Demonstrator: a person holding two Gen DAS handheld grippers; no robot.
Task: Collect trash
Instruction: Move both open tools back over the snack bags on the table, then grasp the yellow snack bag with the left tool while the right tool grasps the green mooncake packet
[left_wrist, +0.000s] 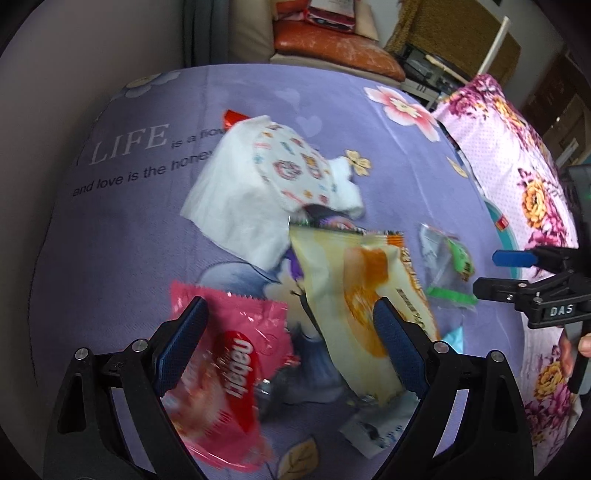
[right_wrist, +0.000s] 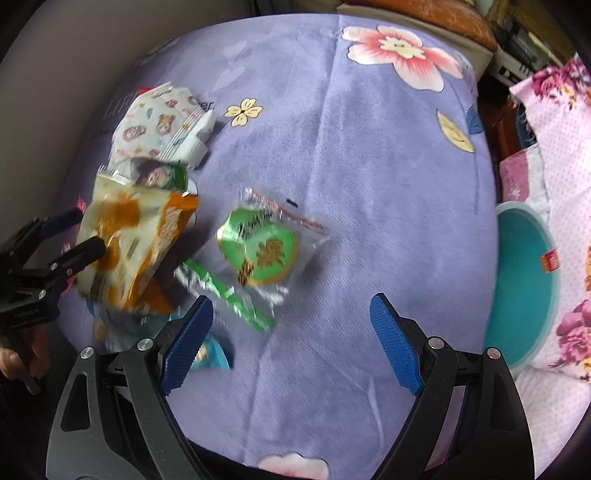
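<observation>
Left wrist view: I am seeing my left gripper hanging with its jaws spread wide and nothing between the pads, pointing down at a pink snack wrapper and a cream-and-orange snack bag lying on the purple flowered bedspread. Beyond those, a white tissue is lying partly under a patterned diaper. My right gripper is showing at the right edge, jaws apart.

From the right wrist view, my right gripper is also standing wide apart and holding nothing, hovering over bare bedspread. Just ahead of its left finger, a clear packet with a green round label is lying beside a green-striped wrapper. A small blue wrapper is peeking out beside that finger. A teal bin is sitting off the bed's right edge, next to a pink floral pillow.
</observation>
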